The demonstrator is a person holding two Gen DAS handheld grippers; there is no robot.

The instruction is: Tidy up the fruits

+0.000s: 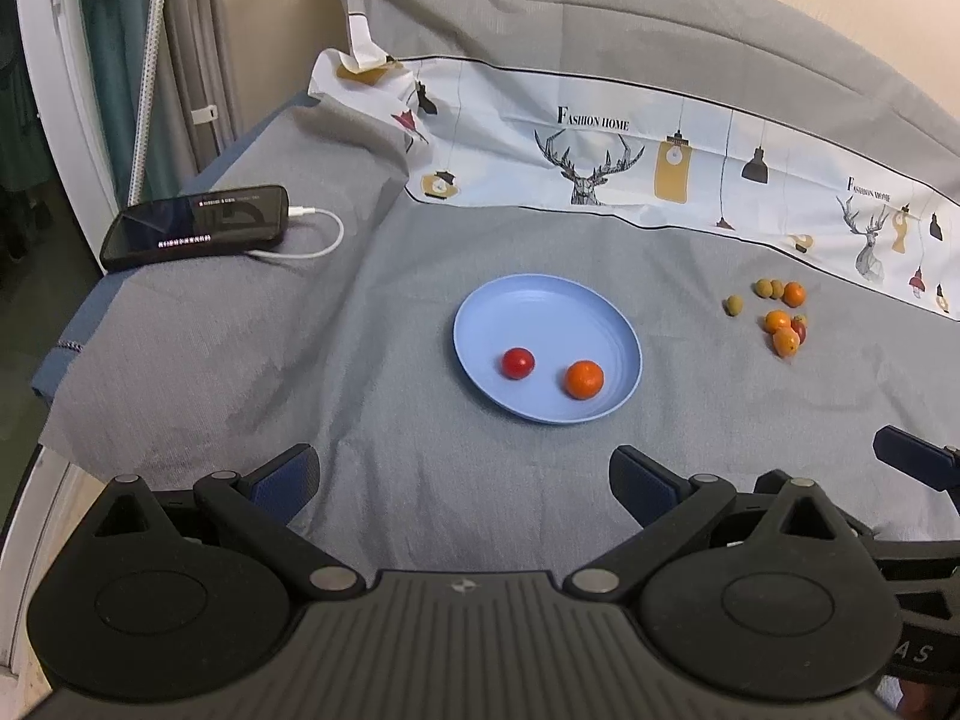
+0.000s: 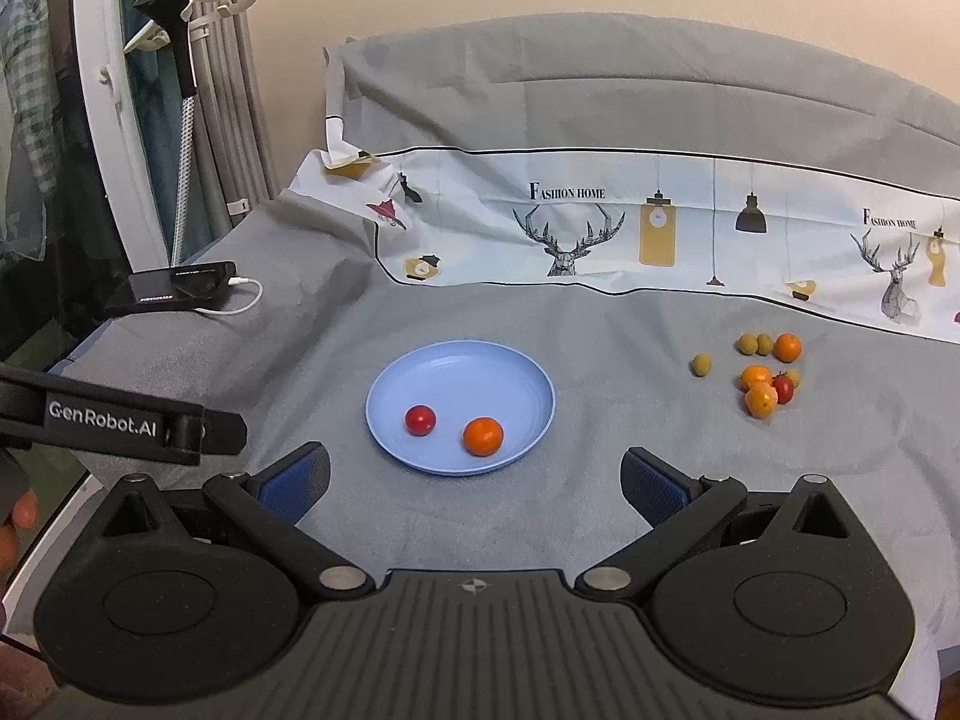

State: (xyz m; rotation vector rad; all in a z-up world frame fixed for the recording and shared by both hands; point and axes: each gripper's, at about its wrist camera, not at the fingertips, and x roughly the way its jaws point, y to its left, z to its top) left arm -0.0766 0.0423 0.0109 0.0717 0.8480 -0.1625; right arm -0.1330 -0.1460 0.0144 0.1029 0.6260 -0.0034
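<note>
A blue plate (image 1: 540, 312) (image 2: 480, 372) lies mid-table on the grey cloth. It holds a red cherry tomato (image 1: 518, 363) (image 2: 420, 420) and a small orange (image 1: 583, 379) (image 2: 483, 435). To its right lies a loose cluster of fruit (image 1: 780, 324) (image 2: 762, 387): small oranges, a red tomato and several olive-green fruits, one green fruit (image 1: 733, 305) (image 2: 701, 364) set apart. My left gripper (image 1: 465, 483) is open and empty, short of the plate's near rim. My right gripper (image 2: 474, 480) is open and empty too, just before the plate.
A phone (image 1: 195, 225) (image 2: 180, 288) with a white charging cable lies at the far left of the table. A printed white cloth (image 1: 600, 156) (image 2: 600, 228) runs along the back. The left edge of the table drops off beside a white frame (image 2: 114, 120).
</note>
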